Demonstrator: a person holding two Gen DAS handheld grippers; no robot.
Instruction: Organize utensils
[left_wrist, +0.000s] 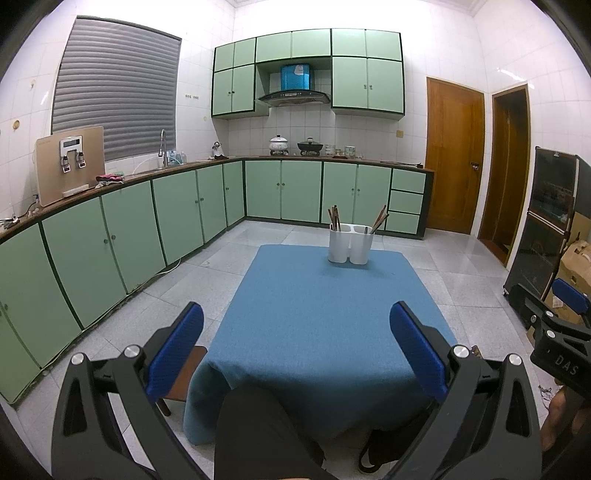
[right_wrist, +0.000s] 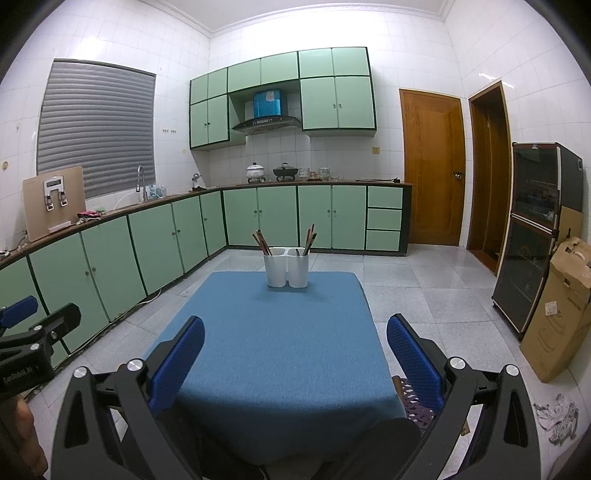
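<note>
Chopsticks (left_wrist: 334, 218) stand in a white two-cup holder (left_wrist: 349, 243) at the far edge of a blue-covered desk (left_wrist: 314, 314). Both claws hover at the near edge, well apart from it. Left claw (left_wrist: 295, 343) has its blue pads spread wide, holding nothing; right claw (right_wrist: 295, 350) is likewise spread and bare. From each, the holder lies straight ahead across the cloth. One bundle of sticks leans left in the left cup, another (right_wrist: 310, 238) leans right in the right cup, long axes near upright. Neither claw looks clearly nearer.
</note>
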